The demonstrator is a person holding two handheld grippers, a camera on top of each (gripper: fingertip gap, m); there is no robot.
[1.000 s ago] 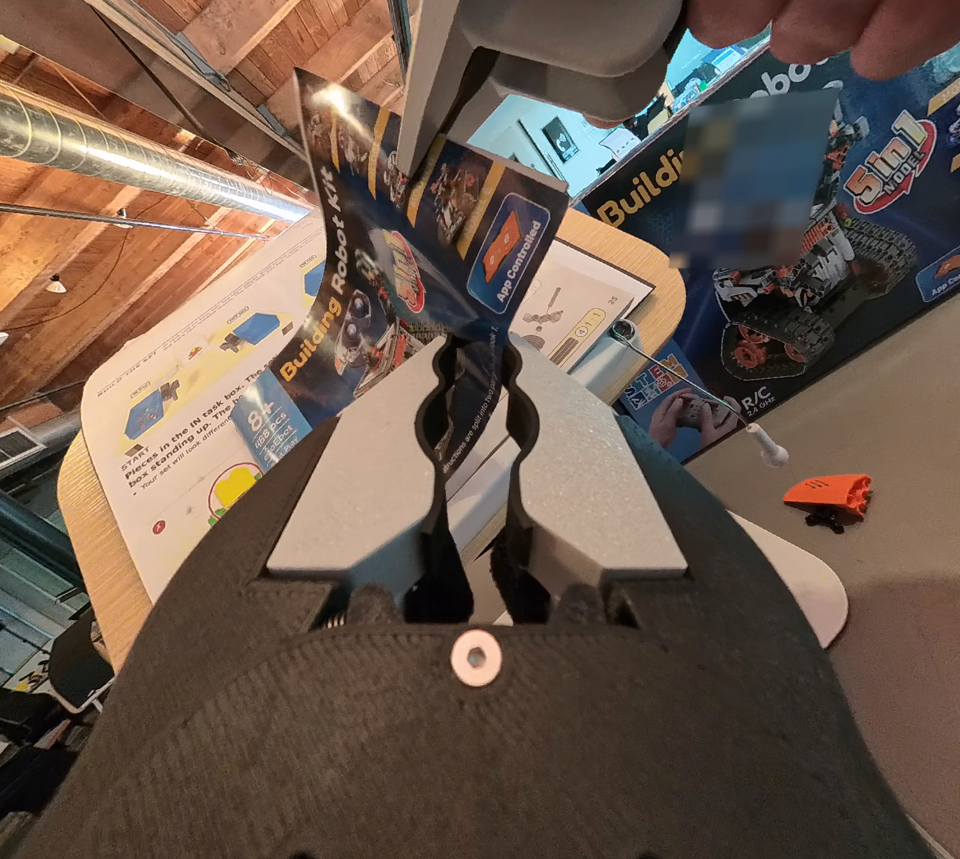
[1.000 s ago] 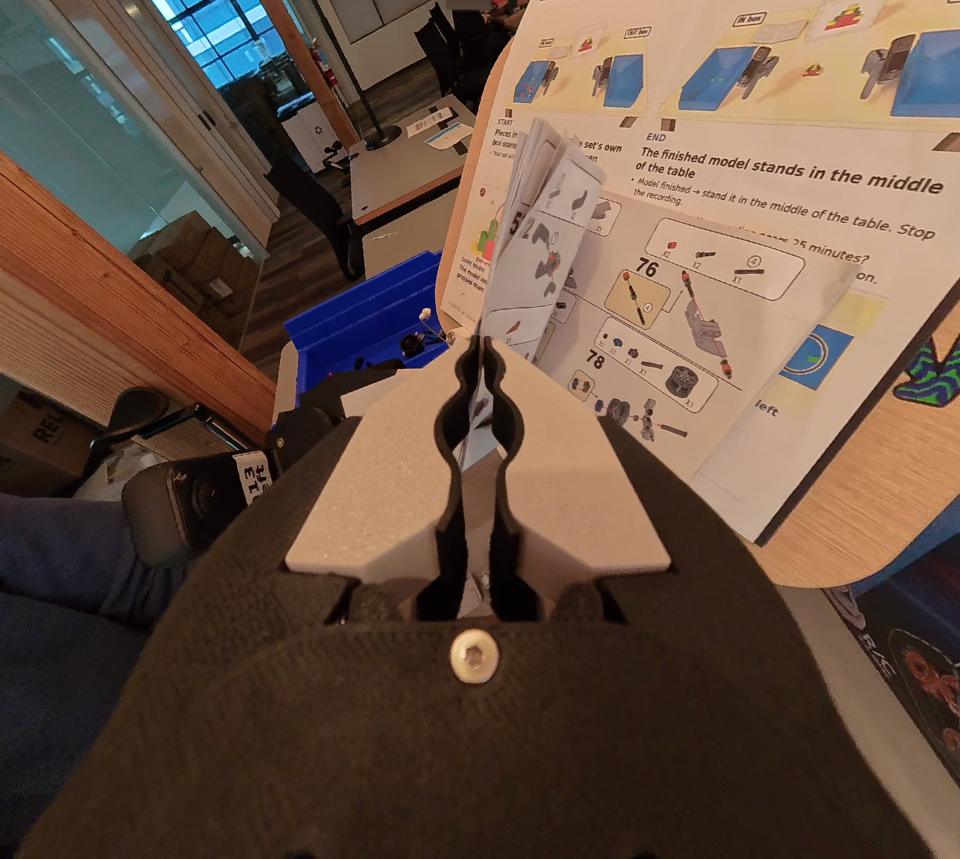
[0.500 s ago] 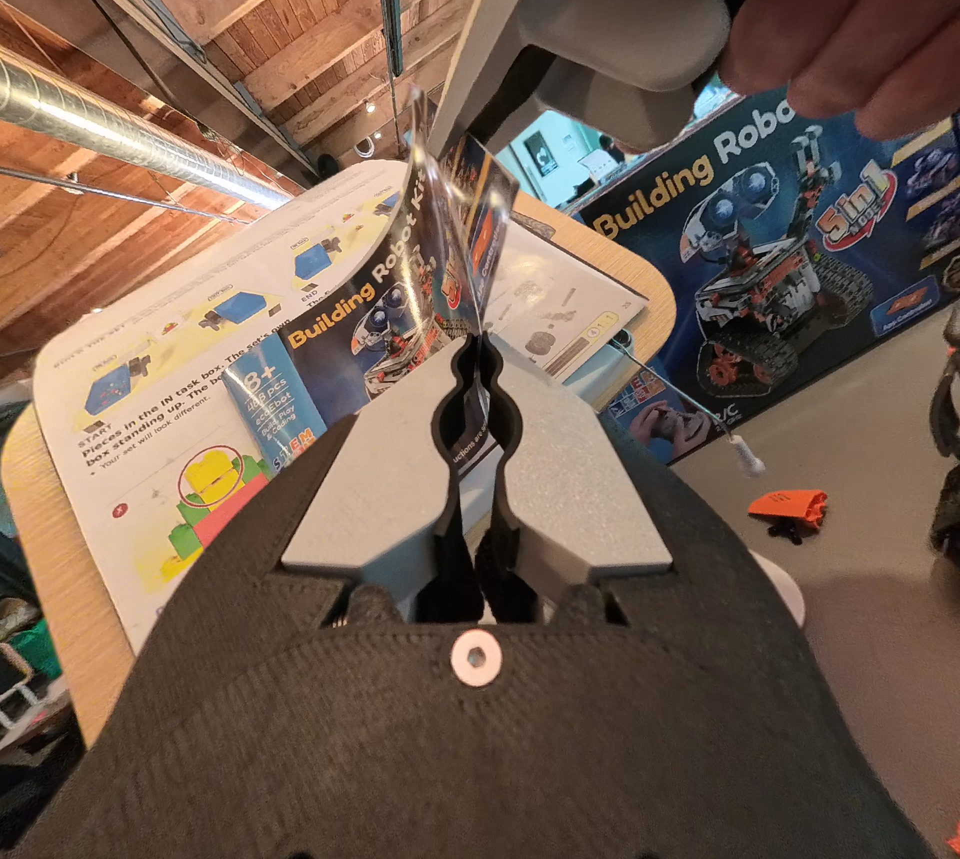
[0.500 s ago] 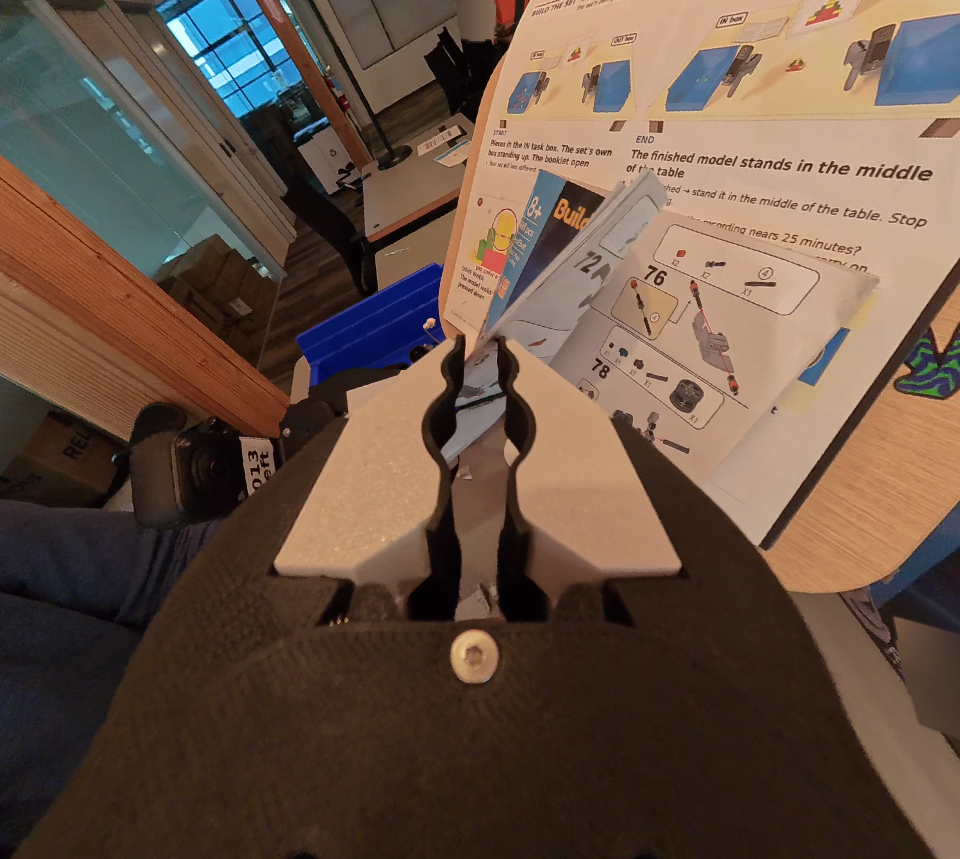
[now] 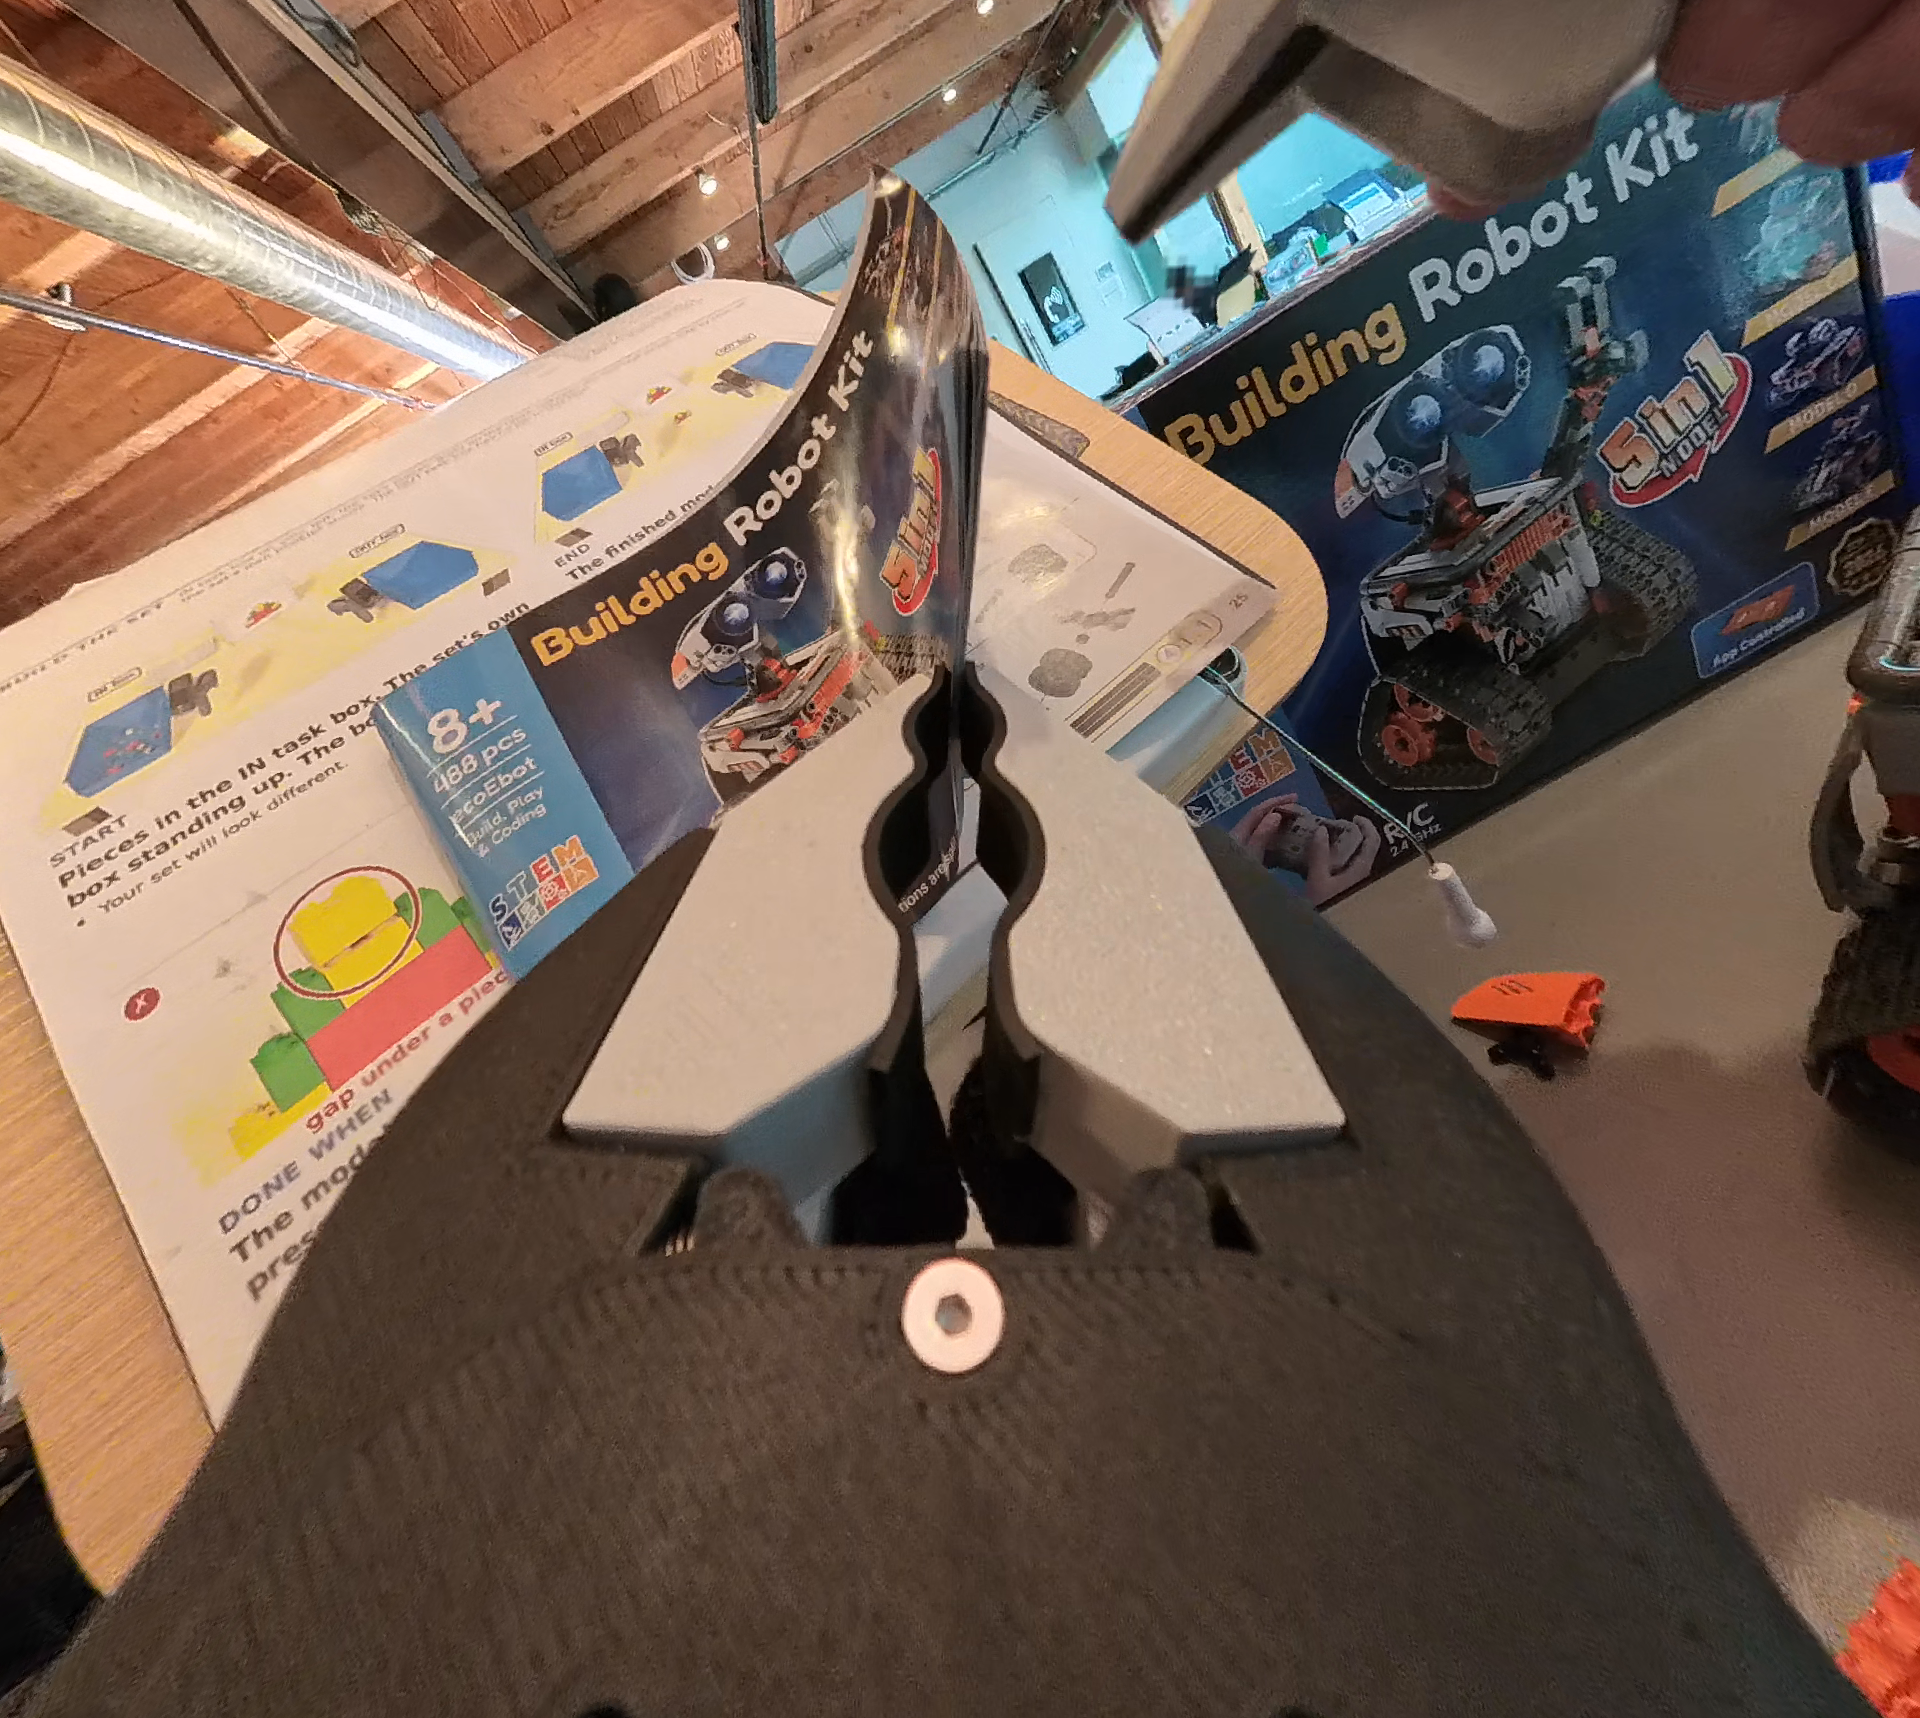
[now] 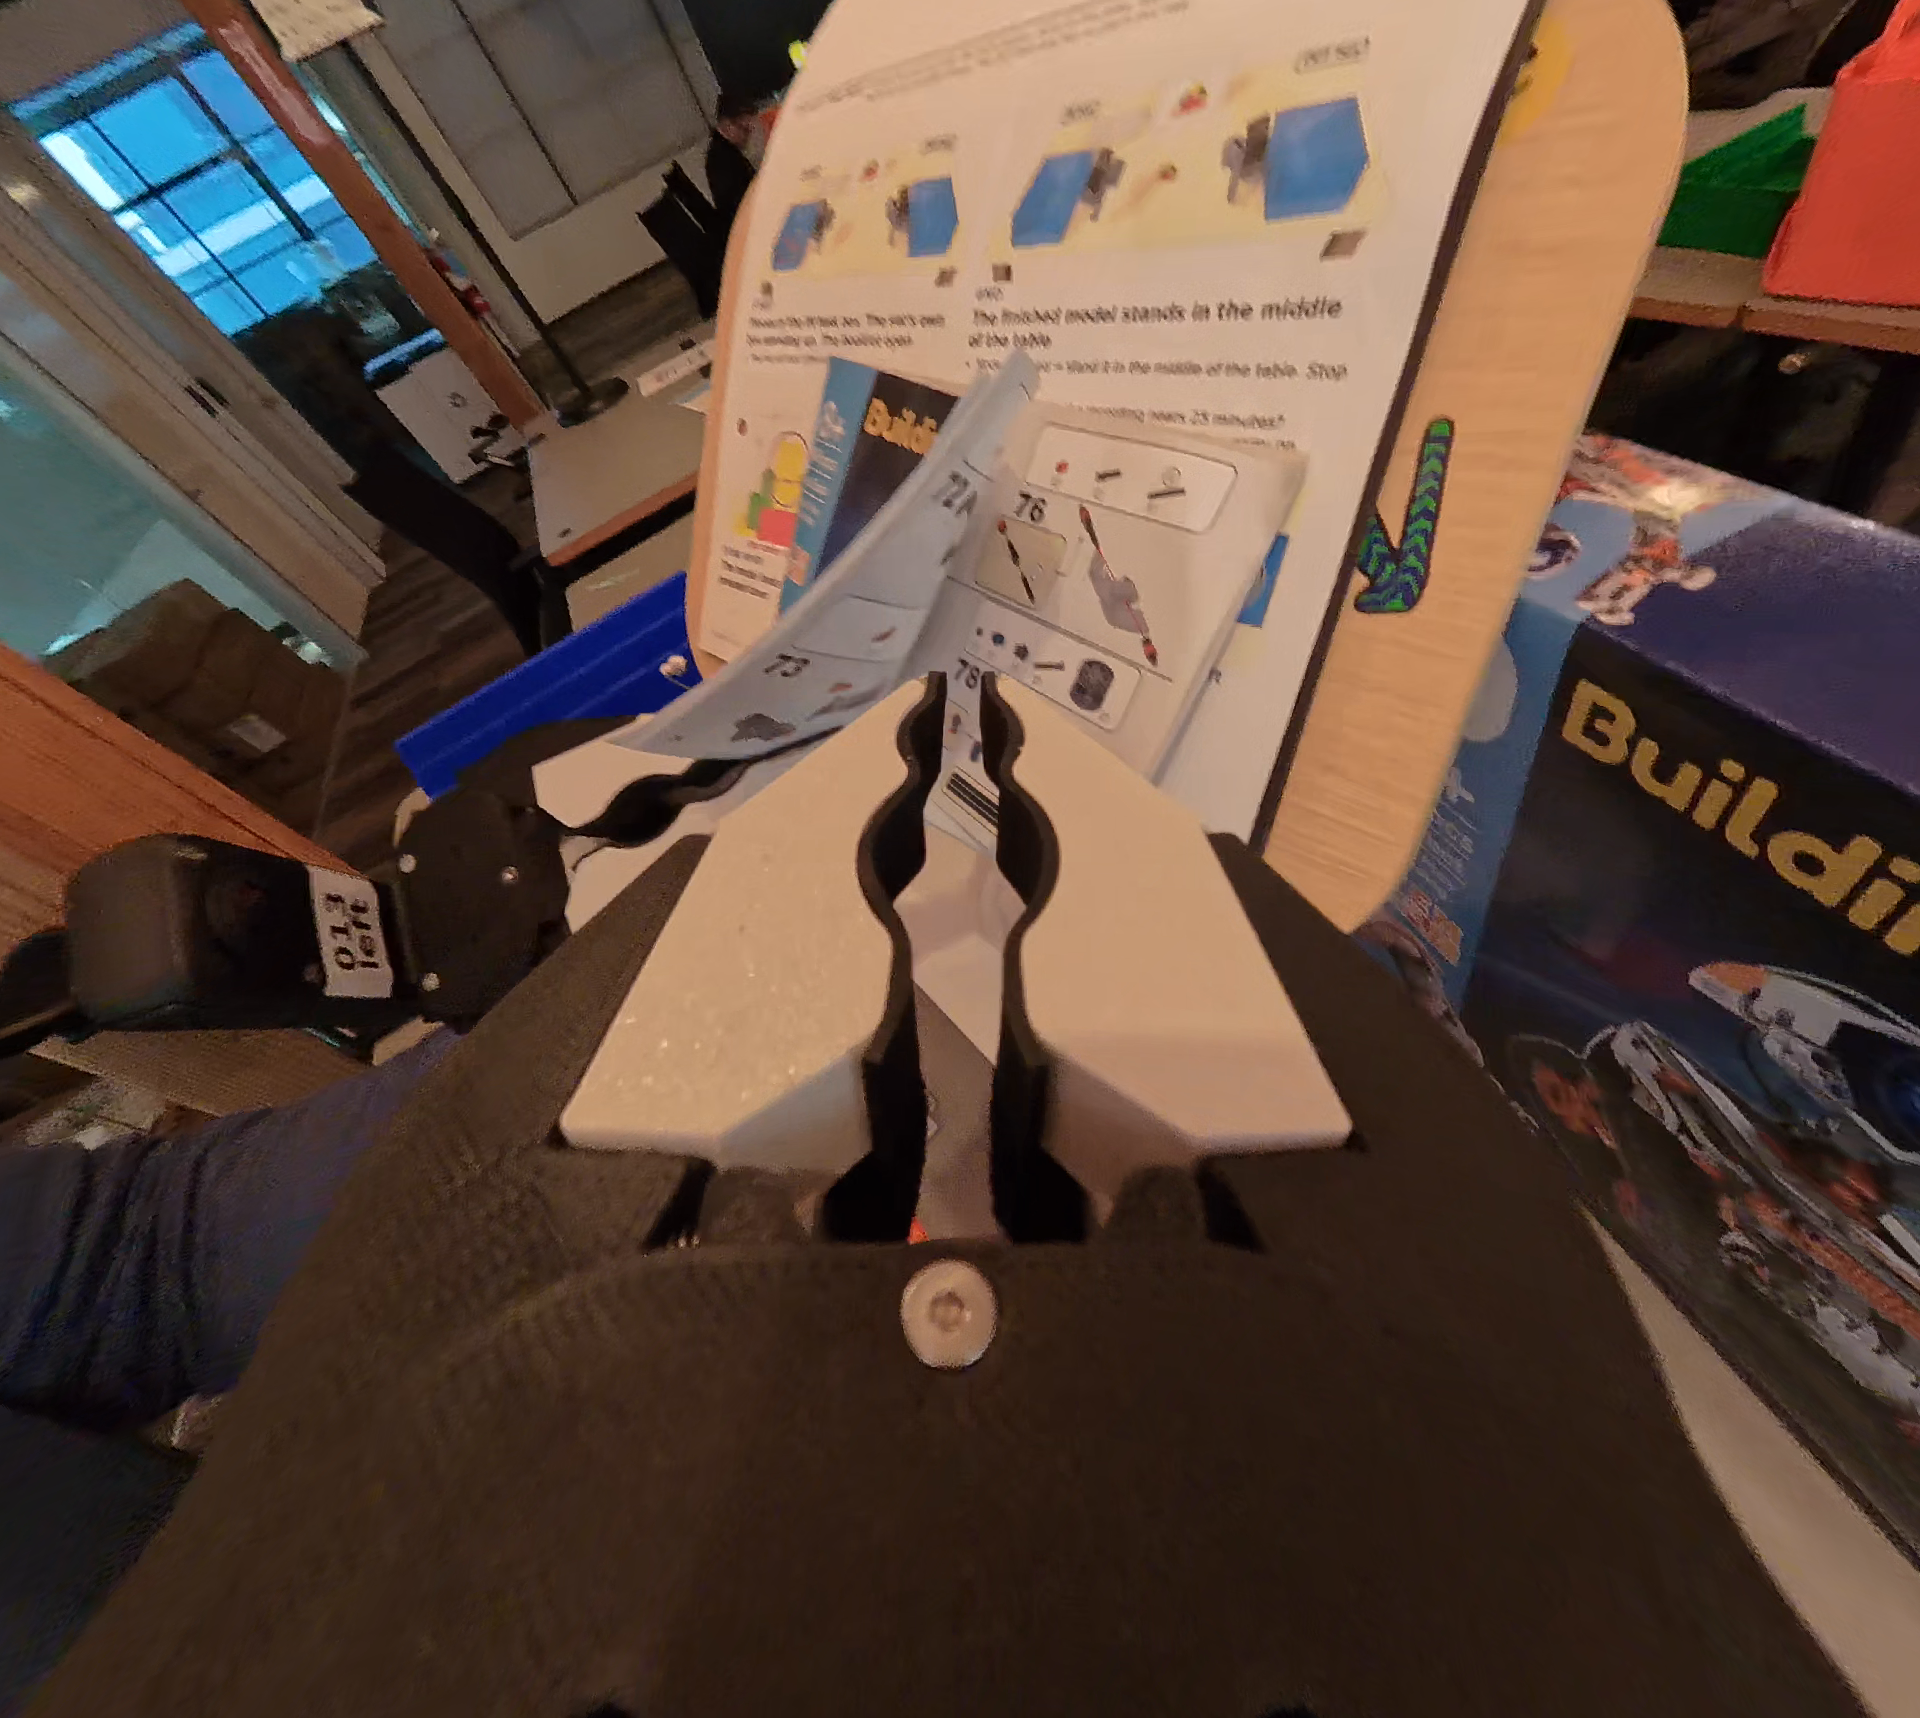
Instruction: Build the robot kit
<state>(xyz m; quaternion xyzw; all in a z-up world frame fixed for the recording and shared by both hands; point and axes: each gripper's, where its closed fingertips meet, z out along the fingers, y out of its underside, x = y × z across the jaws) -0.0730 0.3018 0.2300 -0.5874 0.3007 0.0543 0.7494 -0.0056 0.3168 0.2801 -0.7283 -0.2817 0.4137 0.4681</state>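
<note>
Left gripper (image 5: 958,712): clamped on the lower edge of the robot-kit booklet (image 5: 831,546), glossy cover curling upright. Right gripper (image 6: 961,697): parted by a narrow gap, gripping nothing, tips just short of the fanned inner pages (image 6: 831,629). Behind, leaning on a wooden board (image 6: 1538,473), a printed instruction sheet (image 5: 312,629); to the right, the kit box (image 5: 1558,525) and an orange piece (image 5: 1527,1003) on the table.

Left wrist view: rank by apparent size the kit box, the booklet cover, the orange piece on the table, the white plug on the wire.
1. Kit box, though cut off by the frame edge.
2. Booklet cover, pinched in the left gripper; it is nearer the camera, so its true rank against the box is unsure.
3. Orange piece.
4. White plug.
</note>
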